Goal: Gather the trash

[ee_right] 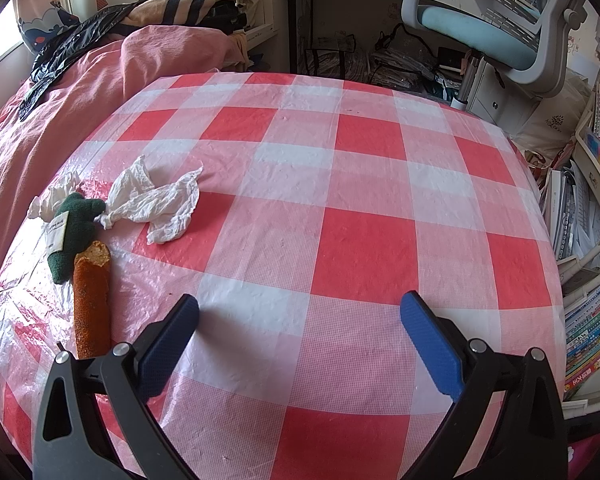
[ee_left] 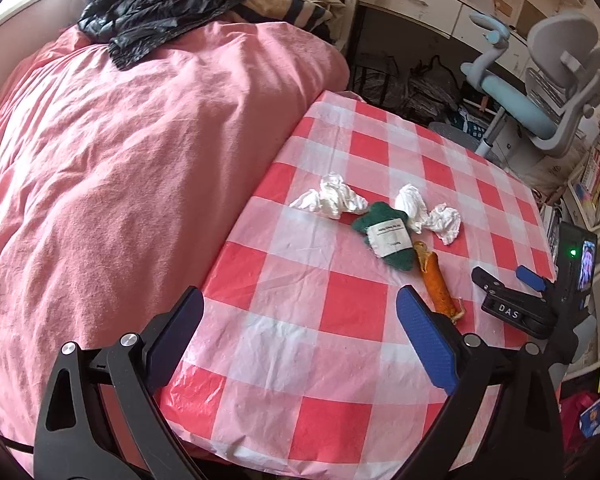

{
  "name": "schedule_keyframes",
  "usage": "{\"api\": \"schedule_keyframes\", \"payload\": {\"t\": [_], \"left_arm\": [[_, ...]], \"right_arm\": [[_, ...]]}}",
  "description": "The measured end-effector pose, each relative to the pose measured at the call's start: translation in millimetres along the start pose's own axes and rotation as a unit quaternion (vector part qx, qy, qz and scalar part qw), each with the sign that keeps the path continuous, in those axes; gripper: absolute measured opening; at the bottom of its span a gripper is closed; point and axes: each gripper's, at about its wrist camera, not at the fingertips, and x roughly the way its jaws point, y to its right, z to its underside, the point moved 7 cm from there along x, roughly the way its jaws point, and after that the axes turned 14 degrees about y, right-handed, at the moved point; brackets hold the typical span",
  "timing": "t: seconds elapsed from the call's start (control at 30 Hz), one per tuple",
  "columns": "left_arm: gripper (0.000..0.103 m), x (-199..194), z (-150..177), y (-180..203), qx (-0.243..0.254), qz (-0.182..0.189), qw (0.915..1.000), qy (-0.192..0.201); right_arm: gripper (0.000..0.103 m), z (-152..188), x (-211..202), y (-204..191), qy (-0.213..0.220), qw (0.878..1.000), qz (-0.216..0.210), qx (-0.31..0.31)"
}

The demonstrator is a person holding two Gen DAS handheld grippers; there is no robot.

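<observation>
Several crumpled white tissues lie on the red-and-white checked table (ee_left: 352,308): one at the left (ee_left: 332,197), two at the right (ee_left: 411,205) (ee_left: 445,222). Between them rests a green felt piece with a white label (ee_left: 388,240), and an orange crumbed stick (ee_left: 438,285) lies just below it. My left gripper (ee_left: 300,296) hovers open over the table's near edge, short of the pile. The right gripper (ee_left: 504,276) shows beside the stick. In the right wrist view the right gripper (ee_right: 300,300) is open and holds nothing; the tissues (ee_right: 156,202), green piece (ee_right: 74,232) and stick (ee_right: 92,304) lie to its left.
A bed with a pink duvet (ee_left: 112,184) butts against the table's left side, with a black jacket (ee_left: 152,12) on it. A grey-and-blue desk chair (ee_right: 488,28) and desk drawers (ee_left: 412,0) stand behind the table. Shelves of books (ee_right: 588,320) line the right.
</observation>
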Motion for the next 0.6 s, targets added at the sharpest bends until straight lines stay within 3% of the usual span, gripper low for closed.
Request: {"api": "schedule_keyframes", "payload": {"t": [0.27, 0.37, 0.47, 0.6], "left_arm": [[0.093, 22.2, -1.6, -4.3, 0.005, 0.0, 0.9998, -0.018], [0.093, 30.5, -6.5, 8.6, 0.031, 0.015, 0.9994, -0.007], [0.093, 47.2, -4.5, 22.1, 0.059, 0.027, 0.9976, -0.023], [0.093, 67.0, -8.6, 20.6, 0.03, 0.032, 0.9984, -0.035]], "right_arm": [[0.096, -0.4, 0.4, -0.4, 0.0, 1.0, 0.0, 0.0], [0.096, -0.4, 0.4, -0.3, 0.0, 1.0, 0.0, 0.0], [0.096, -0.4, 0.4, -0.3, 0.0, 1.0, 0.0, 0.0], [0.096, -0.2, 0.5, -0.6, 0.0, 1.0, 0.0, 0.0]]}}
